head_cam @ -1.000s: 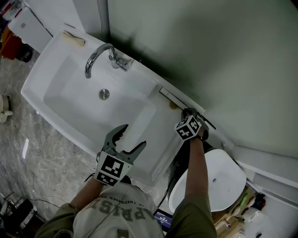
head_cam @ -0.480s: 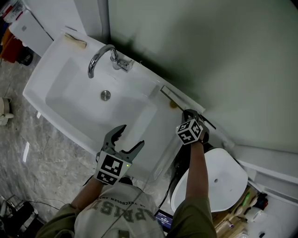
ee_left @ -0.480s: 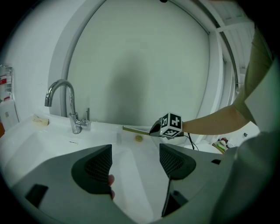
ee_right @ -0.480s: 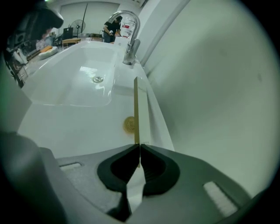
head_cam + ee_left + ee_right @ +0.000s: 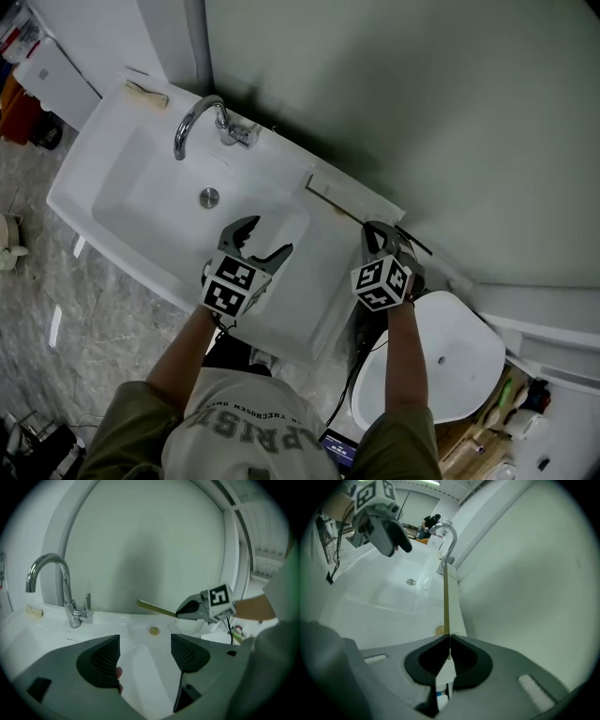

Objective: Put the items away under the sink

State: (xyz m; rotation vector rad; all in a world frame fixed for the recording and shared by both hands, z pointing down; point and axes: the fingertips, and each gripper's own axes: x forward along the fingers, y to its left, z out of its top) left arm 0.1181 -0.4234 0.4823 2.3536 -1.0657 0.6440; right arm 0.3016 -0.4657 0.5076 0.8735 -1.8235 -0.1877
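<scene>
Left hand-held gripper point(image 5: 143, 654) has advanced over the sink point(image 5: 131, 199), spread; right hand-held gripper point(image 5: 449, 645) pinches a thin strip point(image 5: 446, 601) seen edge-on.

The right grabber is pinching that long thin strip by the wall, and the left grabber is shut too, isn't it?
Not quite. The left gripper is open: the left gripper view shows its jaws apart with nothing between them, over the sink. The right gripper does pinch the long thin strip by the wall.
</scene>
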